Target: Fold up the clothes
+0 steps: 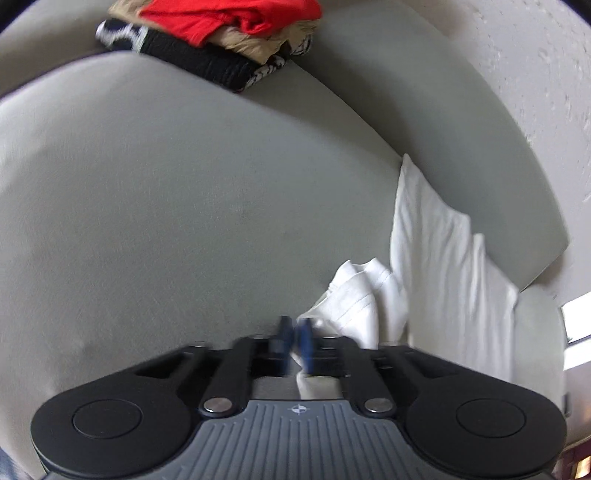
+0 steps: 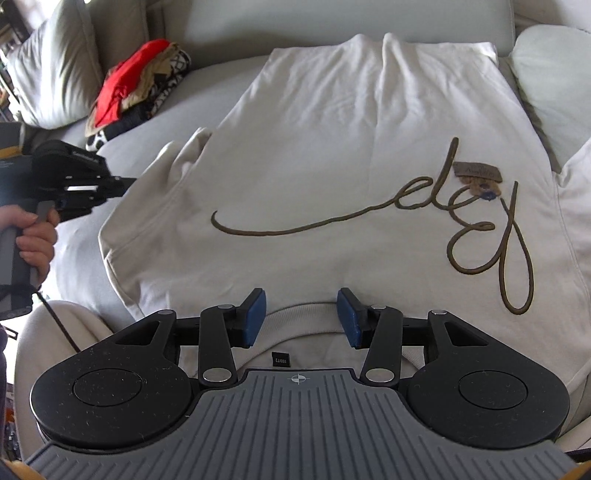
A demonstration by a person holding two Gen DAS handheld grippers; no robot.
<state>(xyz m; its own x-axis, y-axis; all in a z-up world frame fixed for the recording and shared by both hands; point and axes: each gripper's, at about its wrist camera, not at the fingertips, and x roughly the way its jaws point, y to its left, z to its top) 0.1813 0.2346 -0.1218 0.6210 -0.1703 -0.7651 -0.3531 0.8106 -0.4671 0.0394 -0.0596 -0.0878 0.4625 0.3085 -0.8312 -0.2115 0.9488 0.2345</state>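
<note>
On the grey sofa (image 2: 229, 16) the white sweatshirt (image 2: 332, 140) lies spread flat, front up, its collar nearest the right tool (image 2: 301, 317) and its hem toward the backrest. No fold of the body is visible yet; judged from this, the garment is at the start of its folding, with sleeves and body both left to do. A pile of other clothes (image 2: 136, 85), red on top, sits at the far left of the seat, apparently done, though I cannot confirm it. The left tool (image 1: 293, 339) is closed, pinching a fold of white fabric at the sleeve (image 1: 354, 291). The right tool stands open over the collar, gripping nothing. No container is in view; the clothes rest directly on the sofa.
</note>
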